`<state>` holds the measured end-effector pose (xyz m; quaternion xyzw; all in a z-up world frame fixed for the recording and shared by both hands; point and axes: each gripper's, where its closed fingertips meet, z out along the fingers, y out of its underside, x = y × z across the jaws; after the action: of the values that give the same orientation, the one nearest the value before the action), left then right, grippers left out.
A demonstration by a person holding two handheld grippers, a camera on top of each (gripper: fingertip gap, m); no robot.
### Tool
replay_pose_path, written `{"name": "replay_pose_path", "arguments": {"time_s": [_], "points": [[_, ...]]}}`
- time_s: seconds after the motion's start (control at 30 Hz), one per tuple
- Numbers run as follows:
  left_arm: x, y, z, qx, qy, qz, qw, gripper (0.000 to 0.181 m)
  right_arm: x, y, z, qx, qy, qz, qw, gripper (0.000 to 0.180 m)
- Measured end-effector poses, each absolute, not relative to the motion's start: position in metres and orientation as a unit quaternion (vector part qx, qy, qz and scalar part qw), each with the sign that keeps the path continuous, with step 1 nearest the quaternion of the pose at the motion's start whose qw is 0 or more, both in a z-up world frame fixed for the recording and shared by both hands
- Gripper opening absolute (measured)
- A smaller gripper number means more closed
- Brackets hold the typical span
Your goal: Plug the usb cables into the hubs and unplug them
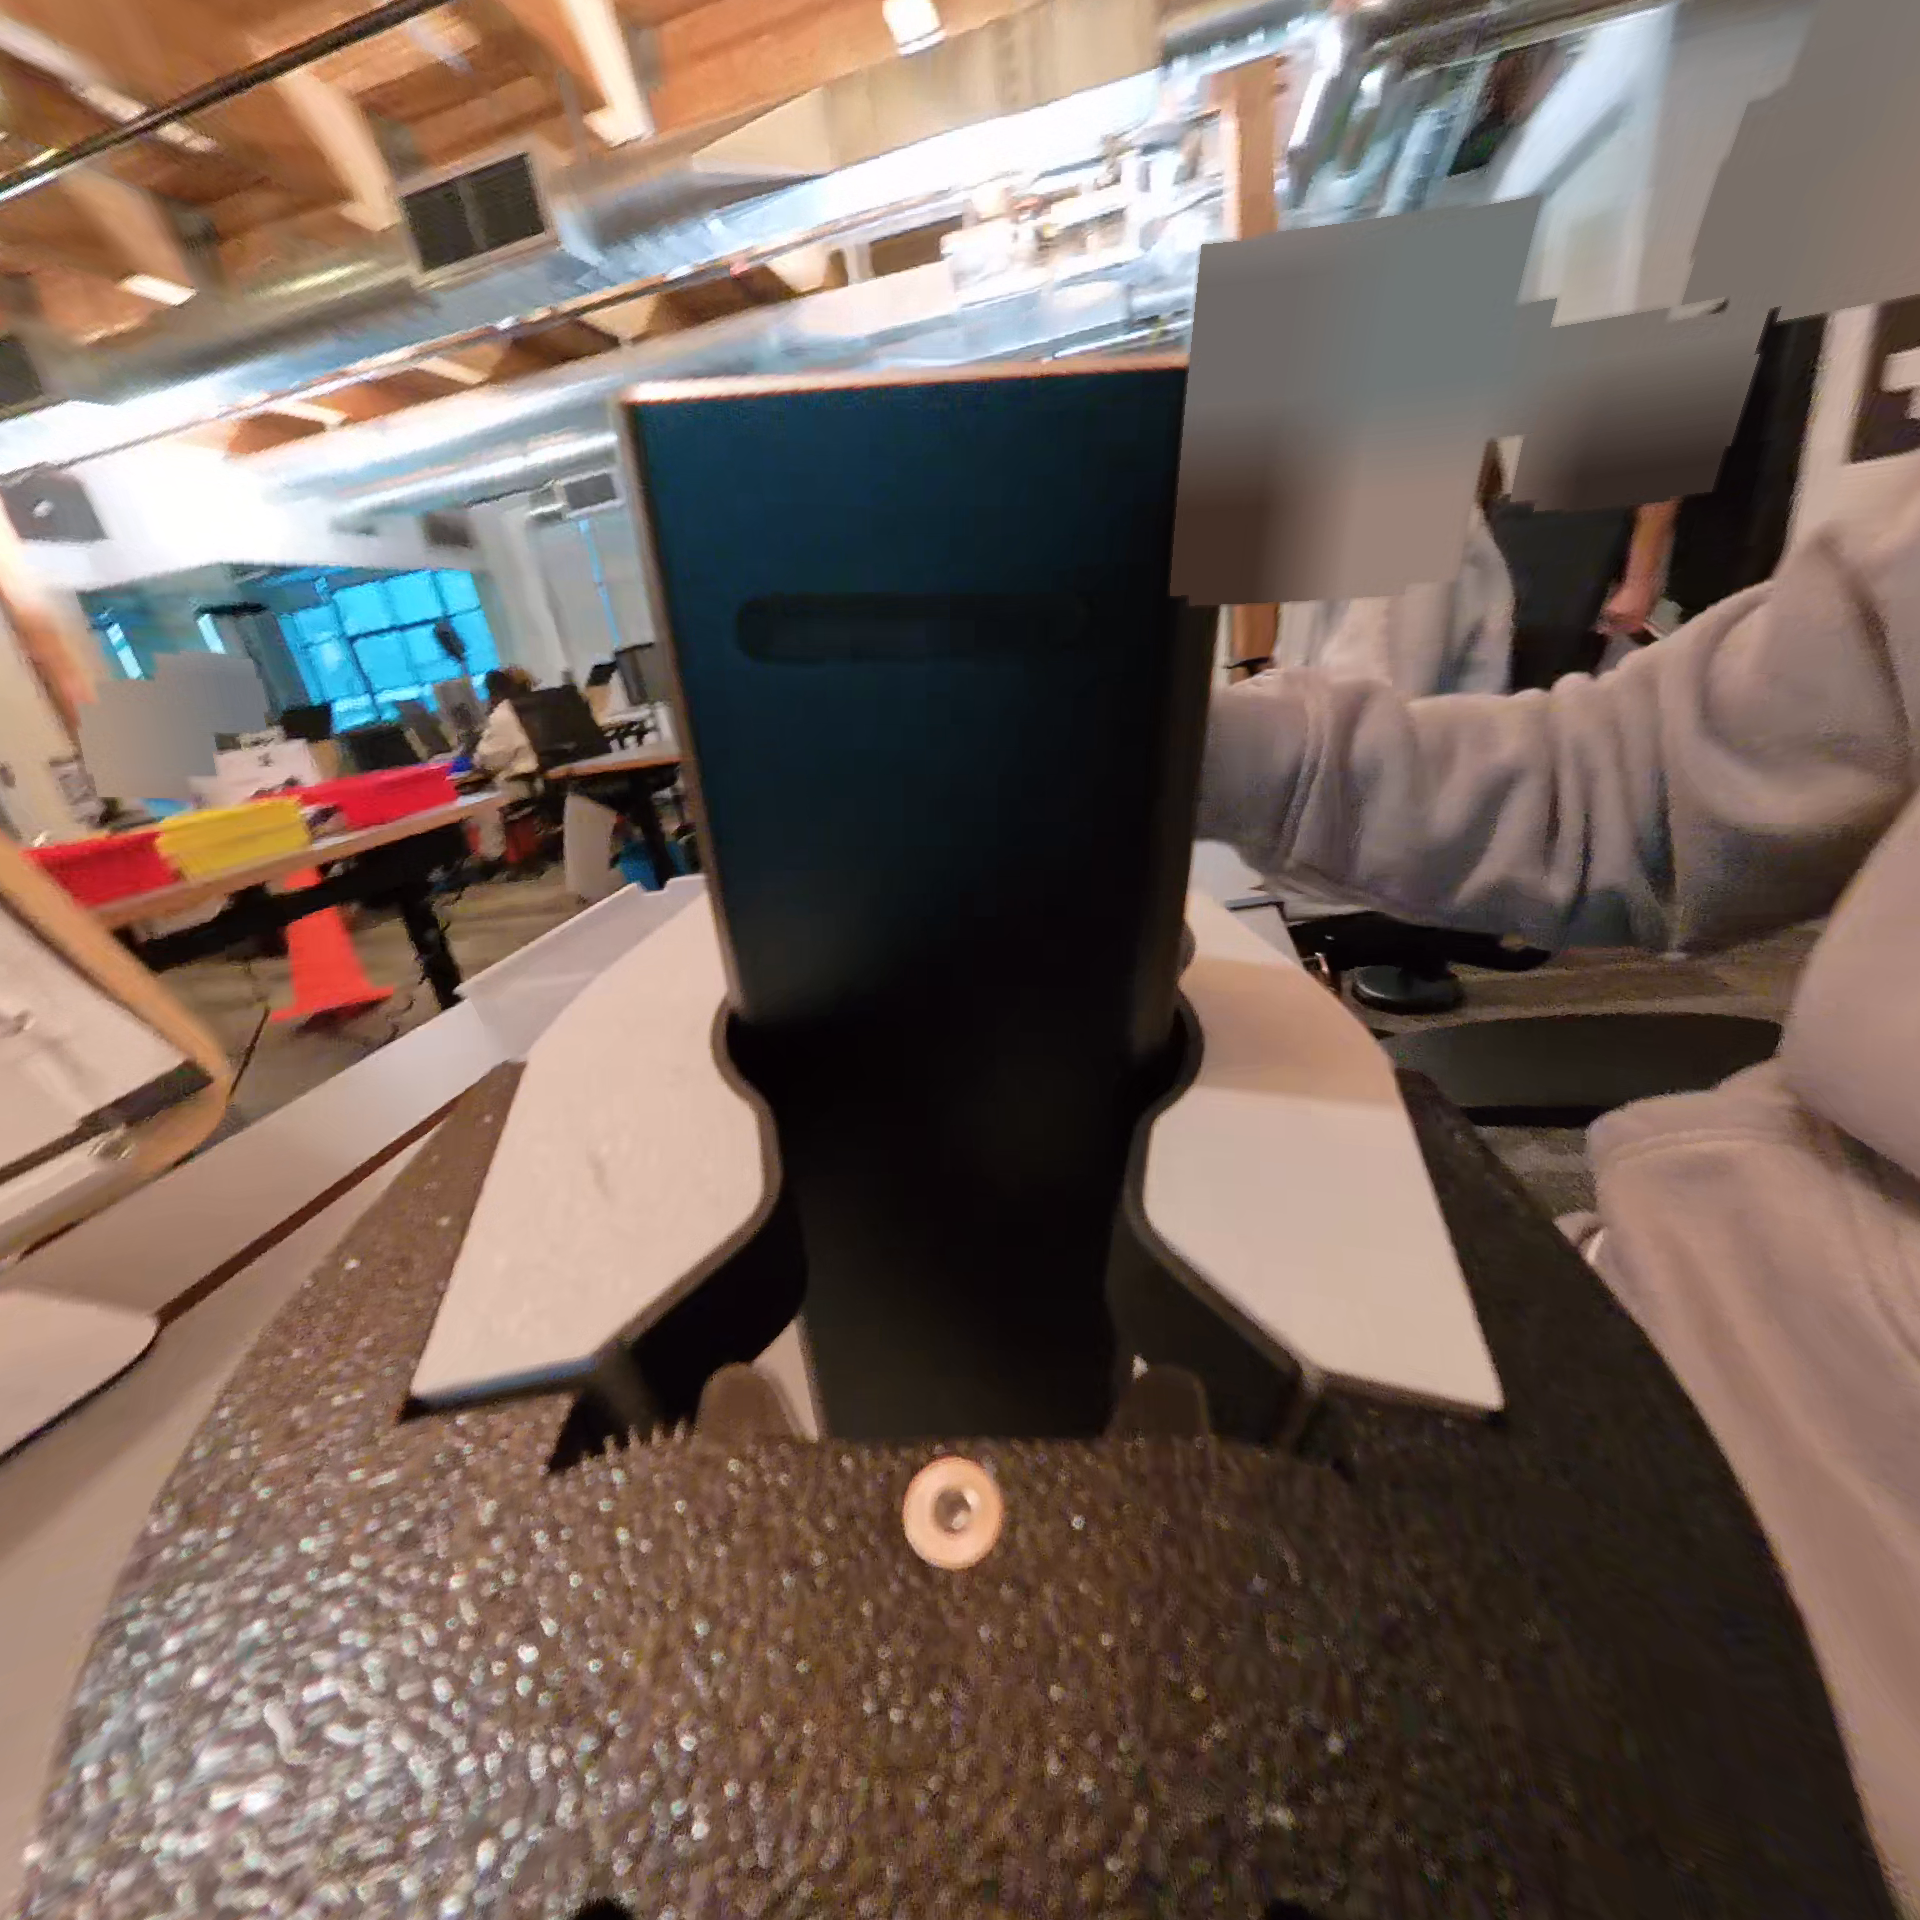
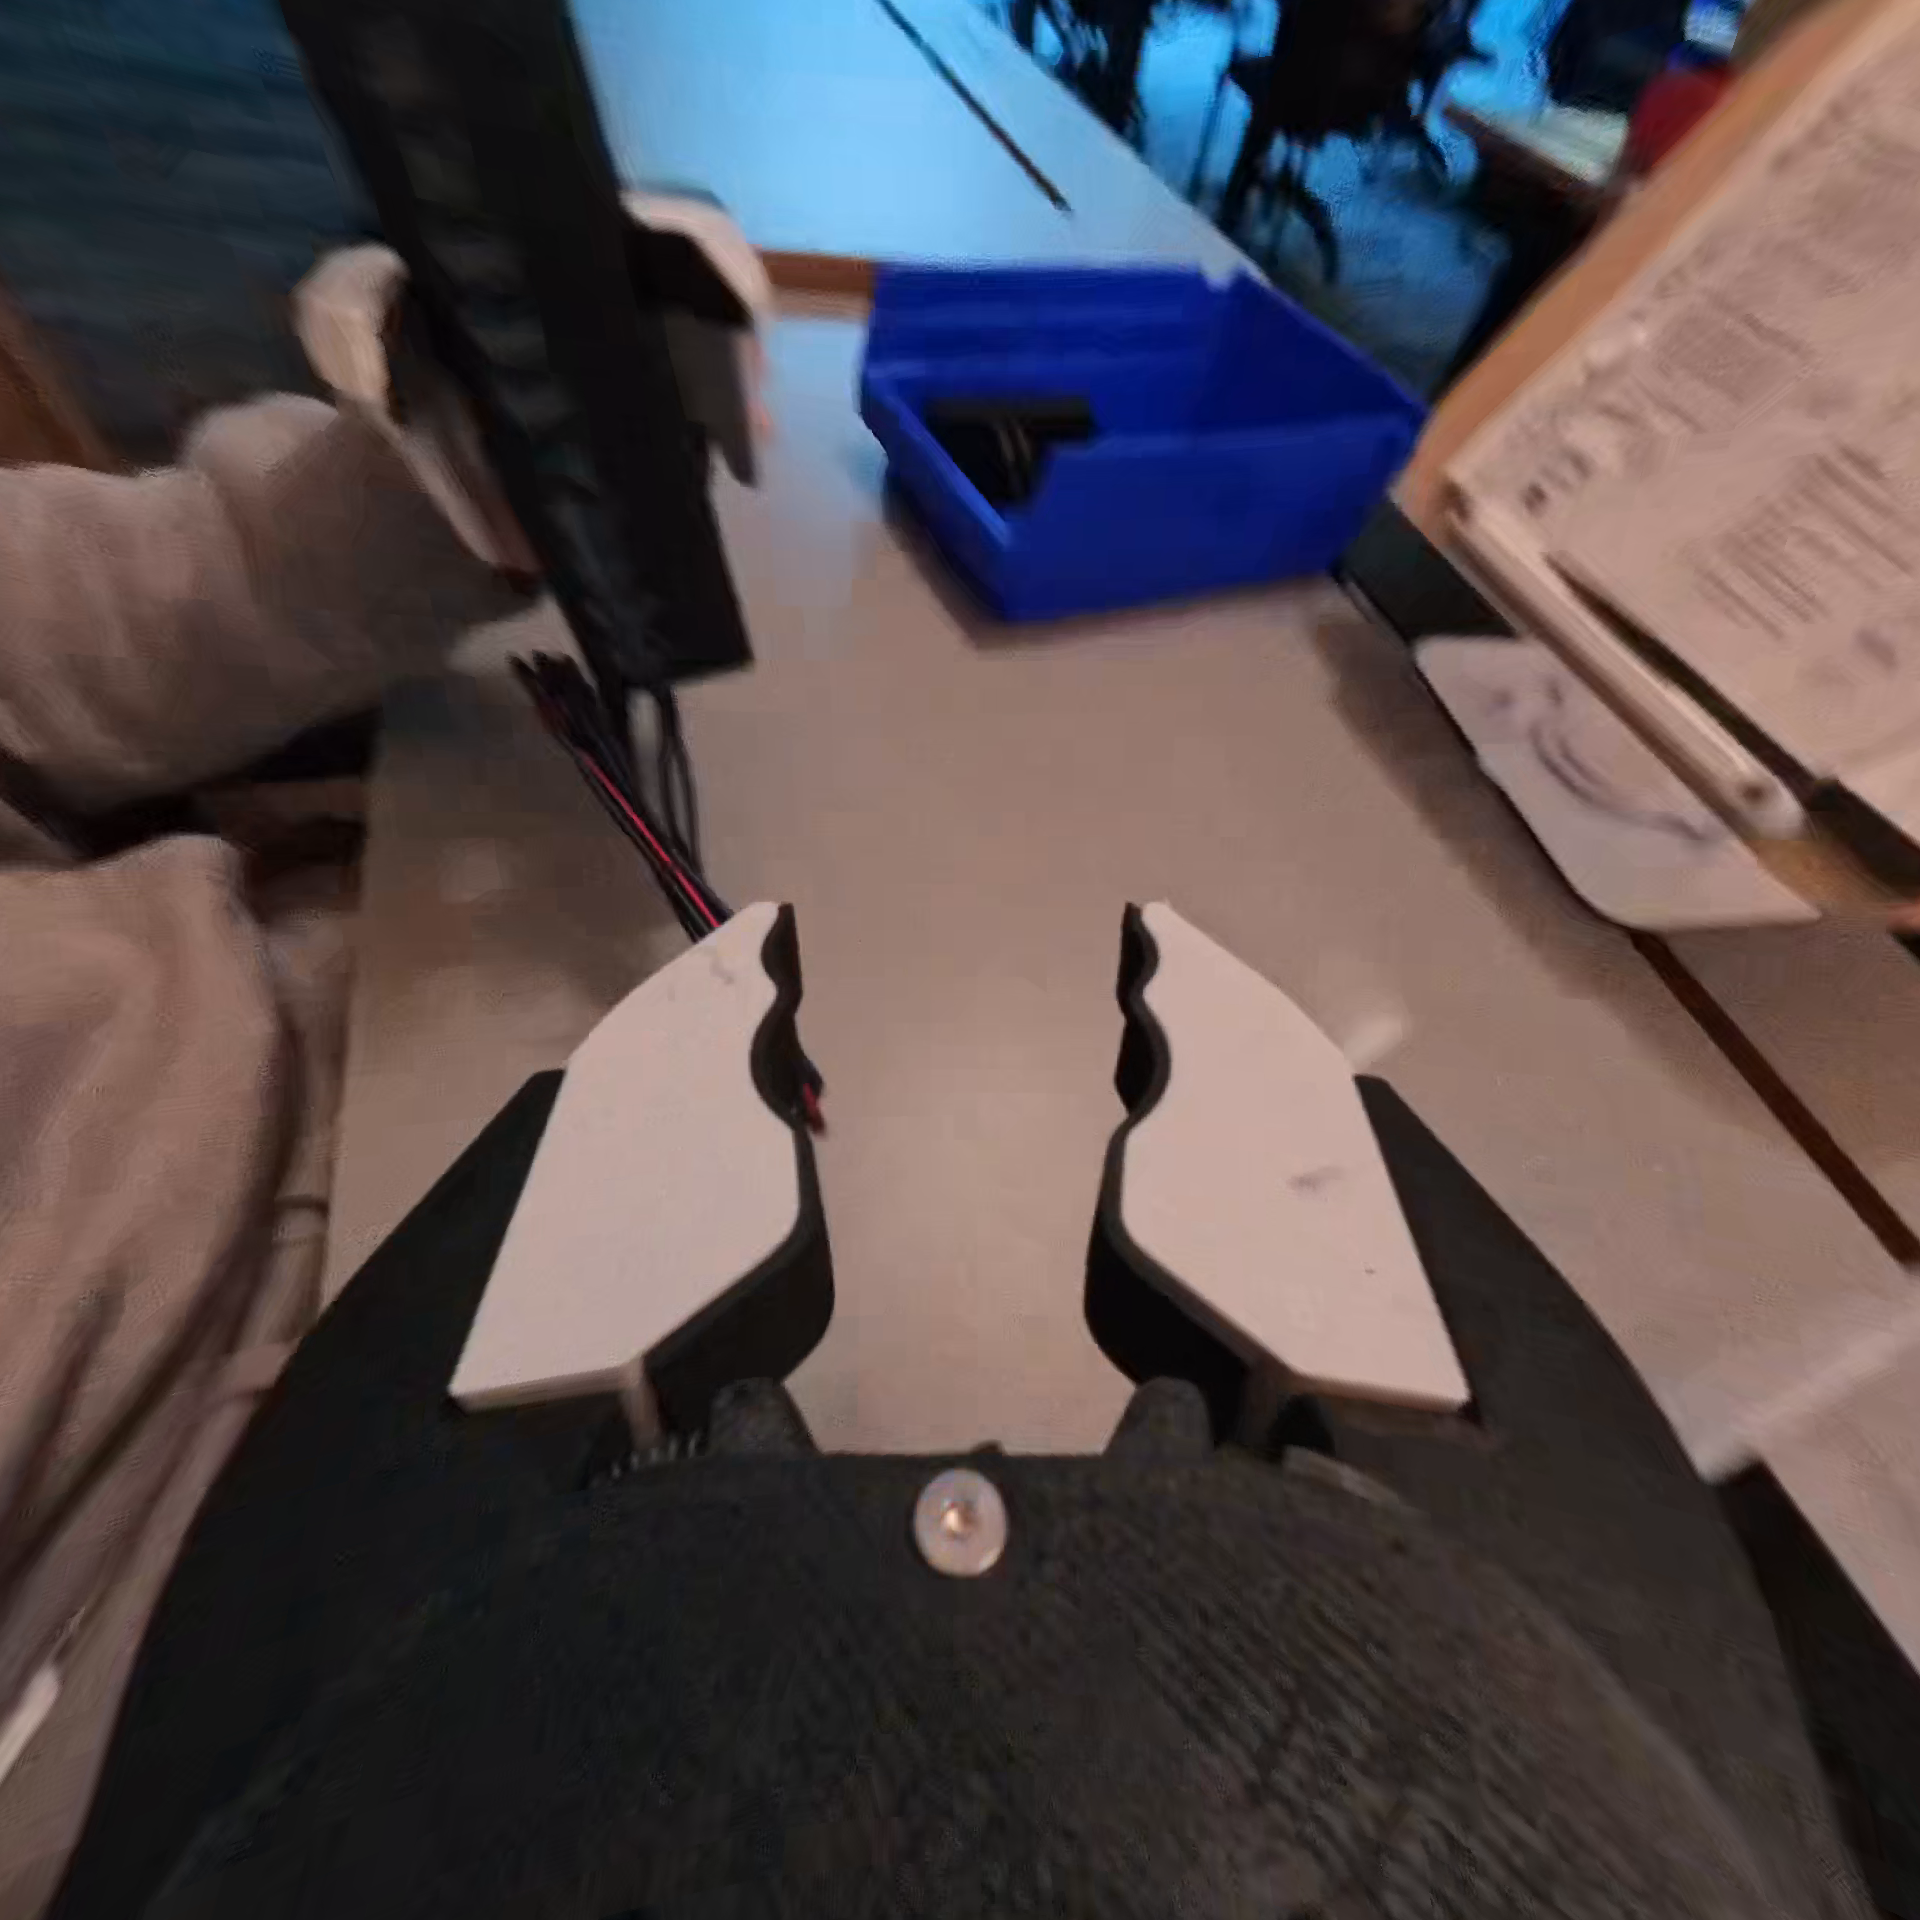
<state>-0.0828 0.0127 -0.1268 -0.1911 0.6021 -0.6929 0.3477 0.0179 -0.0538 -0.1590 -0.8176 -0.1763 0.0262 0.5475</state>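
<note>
My left gripper (image 1: 951,966) is shut on a long, dark rectangular hub (image 1: 914,675) and holds it upright, raised off the table. In the right wrist view the same hub (image 2: 520,343) shows at the upper left in the left gripper (image 2: 530,281). A bundle of thin black and red cables (image 2: 644,800) hangs from the hub's lower end. My right gripper (image 2: 961,925) is open and empty above the grey table (image 2: 1039,779). The cables pass behind its left finger (image 2: 665,1122), and a short bit shows at that finger's inner edge.
A blue bin (image 2: 1174,540) with a black item (image 2: 1013,436) inside stands at the back of the table. A wooden board bearing a printed sheet (image 2: 1714,416) leans in at the right. A person's grey sleeve (image 2: 156,623) is at the left, also in the left wrist view (image 1: 1507,790).
</note>
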Motion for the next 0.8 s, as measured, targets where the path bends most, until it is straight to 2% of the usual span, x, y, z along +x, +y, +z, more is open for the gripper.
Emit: {"name": "replay_pose_path", "arguments": {"time_s": [0.03,0.13,0.27,0.47,0.7,0.8], "points": [[-0.085,0.009,-0.128,-0.181,0.608,-0.692,0.344,0.073,-0.013,-0.044,-0.158,-0.796,-0.2,0.041,0.569,0.056],[-0.086,0.0,-0.132,-0.164,0.623,-0.685,0.34,0.073,-0.078,-0.019,-0.168,-0.764,-0.238,0.06,0.597,0.052],[-0.089,-0.011,-0.135,-0.148,0.632,-0.687,0.327,0.073,-0.113,-0.001,-0.171,-0.734,-0.243,0.084,0.629,0.035],[-0.086,-0.018,-0.142,-0.146,0.643,-0.68,0.321,0.073,-0.113,0.008,-0.165,-0.711,-0.225,0.058,0.664,0.013],[-0.081,-0.017,-0.142,-0.154,0.629,-0.69,0.323,0.073,-0.108,0.009,-0.176,-0.732,-0.227,0.038,0.641,0.021],[-0.082,-0.019,-0.143,-0.15,0.634,-0.689,0.319,0.073,-0.11,0.008,-0.176,-0.731,-0.236,0.038,0.639,0.015]]}}
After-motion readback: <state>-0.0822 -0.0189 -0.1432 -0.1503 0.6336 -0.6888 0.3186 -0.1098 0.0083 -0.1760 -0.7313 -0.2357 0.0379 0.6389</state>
